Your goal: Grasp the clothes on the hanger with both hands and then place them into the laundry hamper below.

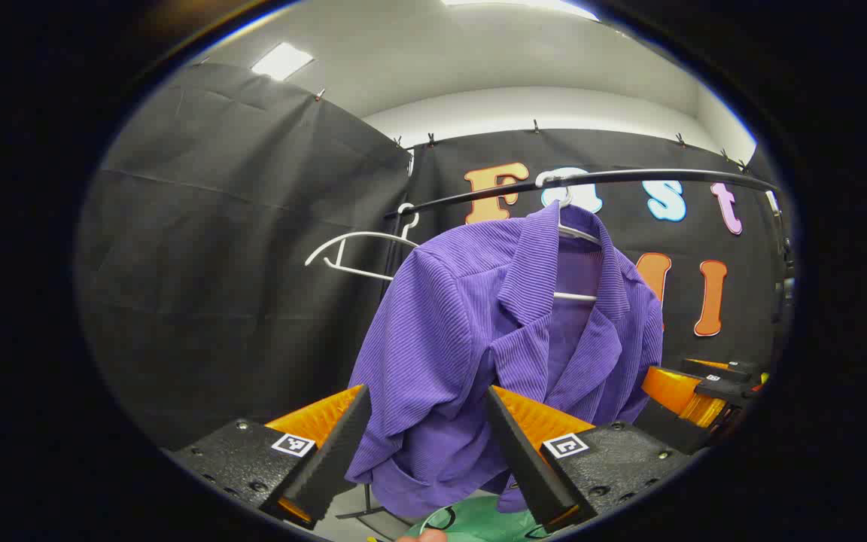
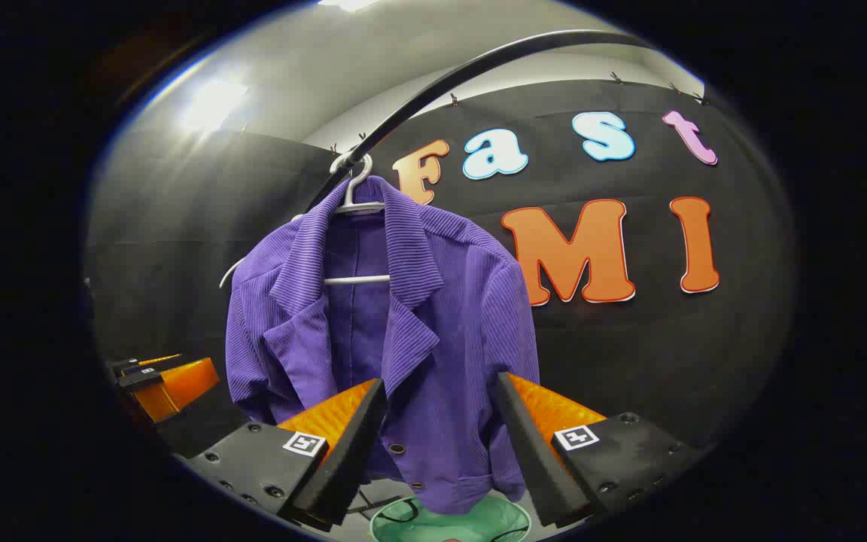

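Purple ribbed jacket [image 1: 479, 339] is hanging on its white hanger [image 2: 354, 199] at twelve o'clock above the green hamper [image 2: 452, 523], while the left gripper [image 1: 422, 452] and right gripper [image 2: 441, 452], both wide open, are reaching in, probably to pinch it next.

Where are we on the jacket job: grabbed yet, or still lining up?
Done: both grippers are lined up facing the purple jacket. In hand: nothing; the left gripper and right gripper are open, neither visibly gripping cloth. The jacket hangs on its white hanger from the black rail. Left: grasp, lift off, drop it into the green hamper below.
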Motion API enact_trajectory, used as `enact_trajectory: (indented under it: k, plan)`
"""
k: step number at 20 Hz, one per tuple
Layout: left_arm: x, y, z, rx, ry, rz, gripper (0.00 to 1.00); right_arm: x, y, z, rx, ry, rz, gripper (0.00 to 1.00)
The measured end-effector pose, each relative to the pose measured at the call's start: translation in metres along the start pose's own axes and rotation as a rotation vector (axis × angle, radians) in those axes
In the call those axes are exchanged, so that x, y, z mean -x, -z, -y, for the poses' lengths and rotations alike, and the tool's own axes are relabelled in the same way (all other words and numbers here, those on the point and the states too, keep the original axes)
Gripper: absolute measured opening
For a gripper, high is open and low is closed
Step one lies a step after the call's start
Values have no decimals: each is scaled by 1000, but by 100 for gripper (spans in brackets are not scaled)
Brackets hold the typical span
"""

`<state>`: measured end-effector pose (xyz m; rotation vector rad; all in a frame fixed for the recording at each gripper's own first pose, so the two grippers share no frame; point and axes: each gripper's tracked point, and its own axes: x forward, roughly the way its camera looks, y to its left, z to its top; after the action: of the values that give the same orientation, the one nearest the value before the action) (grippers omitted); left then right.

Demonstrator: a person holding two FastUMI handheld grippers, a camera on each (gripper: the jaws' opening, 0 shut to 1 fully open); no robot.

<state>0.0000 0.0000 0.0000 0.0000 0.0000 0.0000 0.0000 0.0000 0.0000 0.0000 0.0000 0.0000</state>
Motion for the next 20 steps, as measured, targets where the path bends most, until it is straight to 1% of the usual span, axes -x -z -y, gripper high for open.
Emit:
enact_trajectory:
  k: [1, 6, 7, 8, 10, 11, 14, 15, 16, 17, 18, 20]
  plan:
    - [0, 0, -1, -3, 0, 3, 95, 1, 1, -2, -3, -5, -2, 89]
    - [4, -4, 1, -12, 9, 12, 95, 3, 2, -4, -11, -9, 3, 89]
    - [4, -4, 2, -13, 11, 13, 91, 4, 2, -3, -13, -6, 6, 88]
    - [5, -5, 2, -16, 12, 12, 92, 4, 1, -3, -15, -5, 8, 88]
    - [6, -6, 3, -23, 16, 15, 92, 2, 2, -1, -24, -2, 6, 89]
    - [6, -6, 3, -26, 17, 18, 92, 2, 1, -1, -30, -2, 6, 95]
    - [7, -8, 4, -32, 19, 20, 92, -4, 2, -6, -45, -14, 7, 95]
    - [8, -8, 4, -32, 18, 20, 92, -11, 3, -10, -51, -31, 6, 100]
    - [8, -9, 4, -34, 17, 21, 92, -18, 8, -15, -59, -46, -12, 95]
    - [9, -9, 4, -36, 16, 22, 92, -27, 13, -18, -70, -57, -28, 95]
    - [10, -10, 3, -39, 14, 23, 92, -36, 15, -21, -81, -64, -37, 89]
    - [13, -11, 1, -46, 9, 25, 91, -59, 18, -26, -92, -65, -57, 88]
